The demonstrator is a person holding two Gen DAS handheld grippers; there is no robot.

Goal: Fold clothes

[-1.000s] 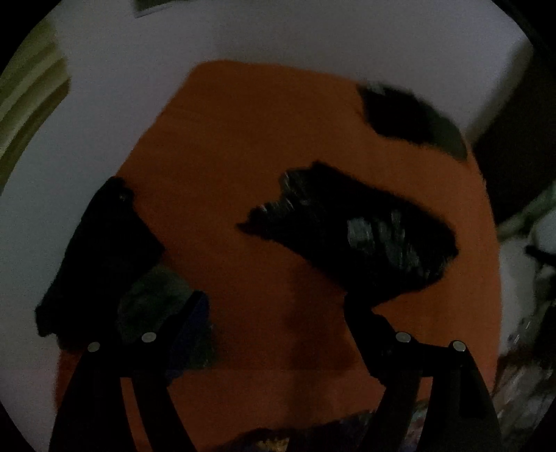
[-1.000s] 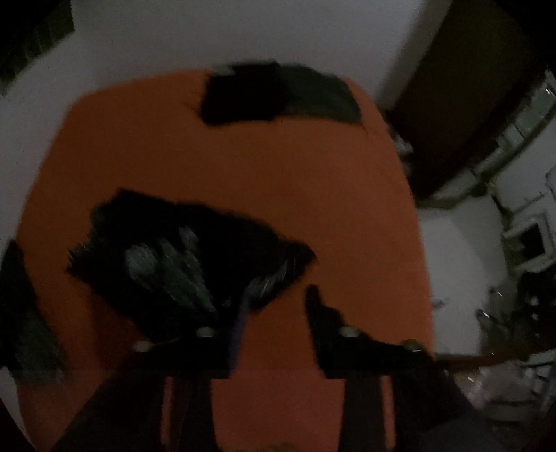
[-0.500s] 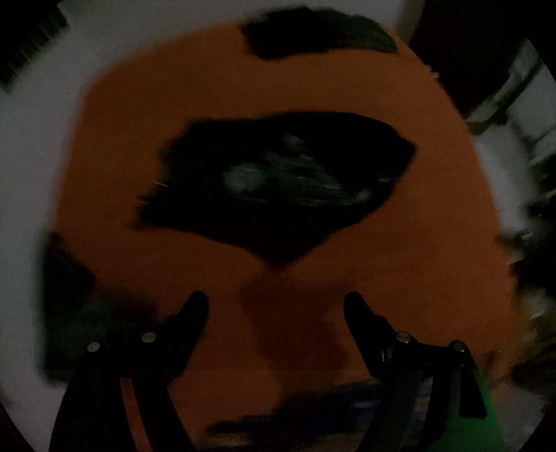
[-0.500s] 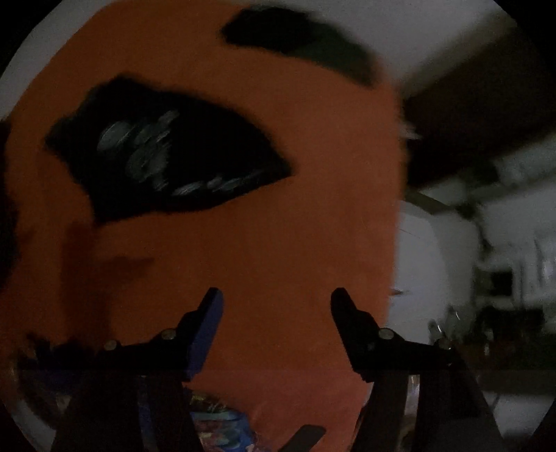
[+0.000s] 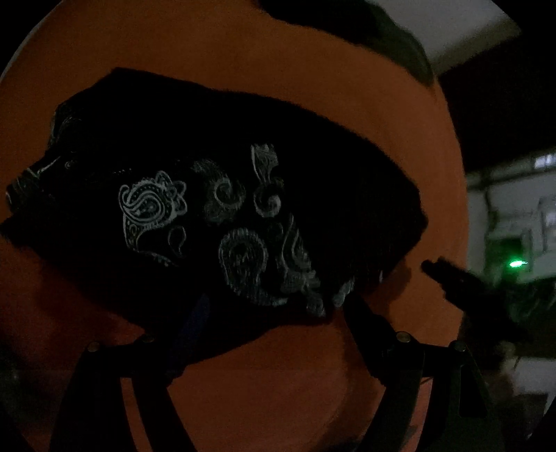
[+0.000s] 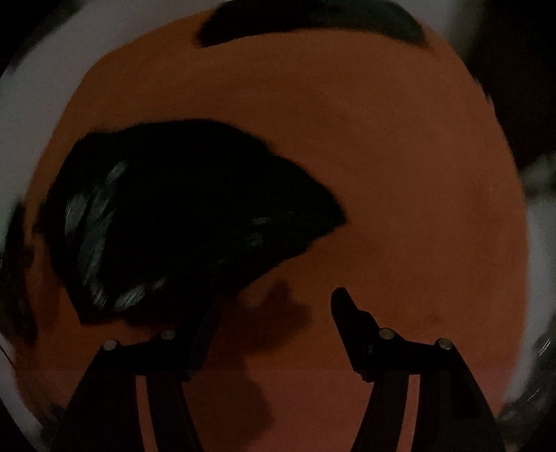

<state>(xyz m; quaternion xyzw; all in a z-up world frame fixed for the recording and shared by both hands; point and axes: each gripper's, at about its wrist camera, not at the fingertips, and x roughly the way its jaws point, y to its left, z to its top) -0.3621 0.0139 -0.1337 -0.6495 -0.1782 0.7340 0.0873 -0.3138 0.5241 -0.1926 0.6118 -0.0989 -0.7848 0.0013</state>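
Both claws stand wide apart, gripping nothing: the left gripper [image 5: 278,313] hangs low over the near hem of the black paisley garment [image 5: 215,208], its fingers straddling that edge at about 6 o'clock of the cloth, and the right gripper [image 6: 278,306] hovers with its left finger [image 6: 205,330] overlapping the garment's near corner while the right finger [image 6: 351,320] stands over bare surface.

Counting from big to small: one orange table cover [image 6: 382,174] fills both views. One crumpled black garment [image 6: 180,215] with pale paisley print lies near its middle, at 10 o'clock from the right gripper. One darker folded piece [image 6: 312,17] sits at the cover's far edge, 12 o'clock. One small green light [image 5: 517,263] glows in the dim room at 3 o'clock of the left view.
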